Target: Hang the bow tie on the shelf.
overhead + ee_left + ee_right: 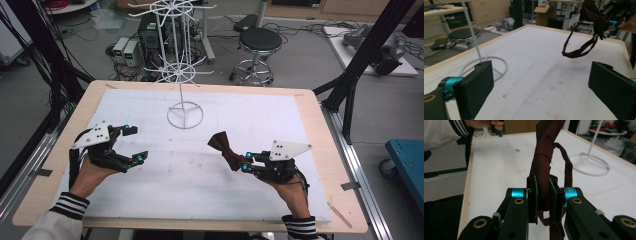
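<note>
High view: counter with a white mat; left gripper held over the mat's left side, jaws wide apart with nothing between them. Right gripper over the right side, jaws clamped on a dark red bow tie that sticks out toward the middle, lifted off the mat. White wire stand on its ring base at the far middle.

Left gripper view: two black jaws spread, bare mat between them; bow tie at upper right, its strap loop hanging free in the air.

Right gripper view: jaws pressed tight on the bow tie; strap looping beside it.
</note>
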### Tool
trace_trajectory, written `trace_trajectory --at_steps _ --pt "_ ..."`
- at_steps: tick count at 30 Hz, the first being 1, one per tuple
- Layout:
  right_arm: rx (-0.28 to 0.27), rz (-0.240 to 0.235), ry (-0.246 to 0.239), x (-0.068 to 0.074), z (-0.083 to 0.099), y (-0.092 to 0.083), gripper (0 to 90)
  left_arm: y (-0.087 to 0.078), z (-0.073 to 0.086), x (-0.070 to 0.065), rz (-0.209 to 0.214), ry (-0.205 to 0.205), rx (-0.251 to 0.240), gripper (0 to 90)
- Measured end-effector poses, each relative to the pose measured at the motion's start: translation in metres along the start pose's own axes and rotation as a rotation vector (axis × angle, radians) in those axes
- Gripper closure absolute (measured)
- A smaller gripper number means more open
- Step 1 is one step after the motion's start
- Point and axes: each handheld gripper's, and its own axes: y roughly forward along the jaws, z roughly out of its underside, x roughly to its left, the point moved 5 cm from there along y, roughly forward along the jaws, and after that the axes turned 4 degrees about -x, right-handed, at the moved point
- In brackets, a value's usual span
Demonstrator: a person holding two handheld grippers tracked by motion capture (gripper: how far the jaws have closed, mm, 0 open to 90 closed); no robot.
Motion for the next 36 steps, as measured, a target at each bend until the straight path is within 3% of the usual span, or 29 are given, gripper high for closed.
trace_trajectory --at_steps 7,20,36 --pt "-0.021 -0.041 -0.055 0.004 -0.021 0.014 80.8 0.014 -0.017 -0.009 0.074 0.011 0.01 6.8" --pt "-0.015 -0.09 -0.1 0.01 -0.041 0.035 80.8 0.044 -0.039 -0.031 0.224 0.032 0.046 7.1" --pt "0.011 -0.149 -0.15 0.02 -0.05 0.058 80.7 0.079 -0.056 -0.052 0.338 0.026 0.087 9.8"
